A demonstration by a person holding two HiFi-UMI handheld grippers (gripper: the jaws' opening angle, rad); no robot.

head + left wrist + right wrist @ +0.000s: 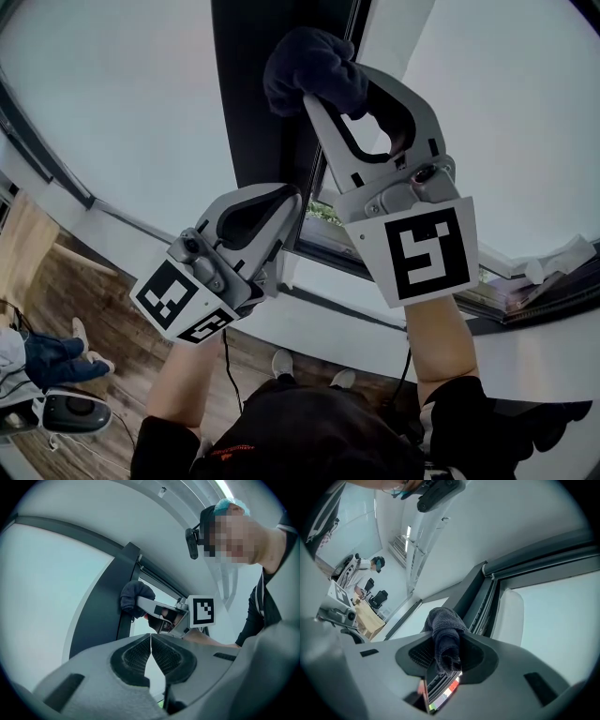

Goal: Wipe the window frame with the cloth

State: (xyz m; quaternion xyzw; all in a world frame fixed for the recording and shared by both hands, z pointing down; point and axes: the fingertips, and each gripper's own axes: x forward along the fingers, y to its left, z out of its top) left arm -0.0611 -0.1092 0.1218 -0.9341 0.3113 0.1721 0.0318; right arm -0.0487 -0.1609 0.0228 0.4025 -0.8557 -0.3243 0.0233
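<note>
- Right gripper [447,660] is clamped tight on the dark cloth [445,630], with a wad bulging past its jaw tips.
- The cloth sits against the dark upright of the window frame [251,103], straight ahead of that gripper.
- Left gripper [151,644] has its jaws closed tip to tip, nothing between.
- Left gripper is below and left of the right one, apart from the cloth.

No words or numbers can be read. The square marker [427,253] on the right gripper [317,94] and a second marker [173,298] lower left of it, on the left gripper [292,199], show only black-and-white blocks. Red print [230,451] on the shirt [300,436] below is too small to read.
</note>
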